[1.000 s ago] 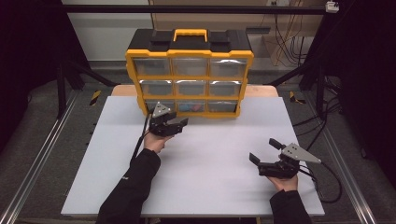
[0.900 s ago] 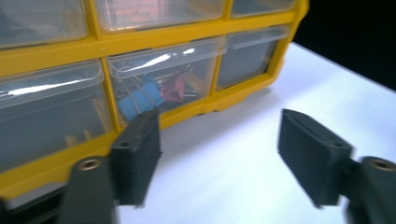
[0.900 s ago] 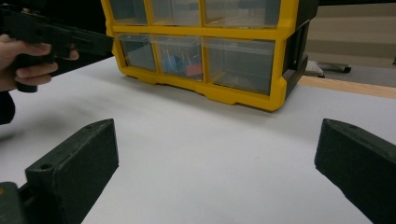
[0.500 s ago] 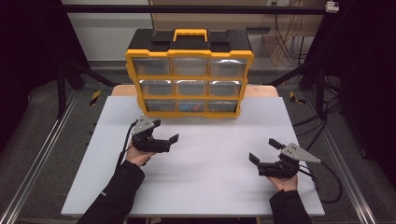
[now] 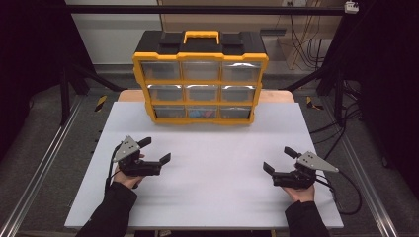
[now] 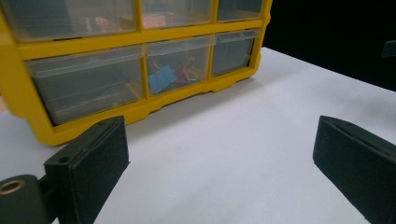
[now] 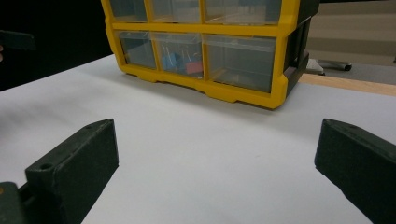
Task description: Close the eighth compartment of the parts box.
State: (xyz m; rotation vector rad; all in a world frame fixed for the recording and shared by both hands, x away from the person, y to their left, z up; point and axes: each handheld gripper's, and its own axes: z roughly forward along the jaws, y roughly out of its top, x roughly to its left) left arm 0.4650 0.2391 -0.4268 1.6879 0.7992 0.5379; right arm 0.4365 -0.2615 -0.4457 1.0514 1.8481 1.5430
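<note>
The left gripper [image 5: 155,150] and right gripper [image 5: 279,160] both sat wide open and empty on the near white table [image 5: 212,197], well apart from the yellow drawer organizer [image 5: 200,79] at the far edge.

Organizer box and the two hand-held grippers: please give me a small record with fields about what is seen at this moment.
table: white board
organizer: yellow drawer organizer upright at the far edge, black top, yellow handle
drawers: nine clear drawers, three rows of three, all closed
contents: coloured clips in the bottom middle drawer
left hand-held gripper: jaws just opened wide, nothing between them, apart from the organizer
right hand-held gripper: jaws open, nothing between them, over the board near the right edge
</note>
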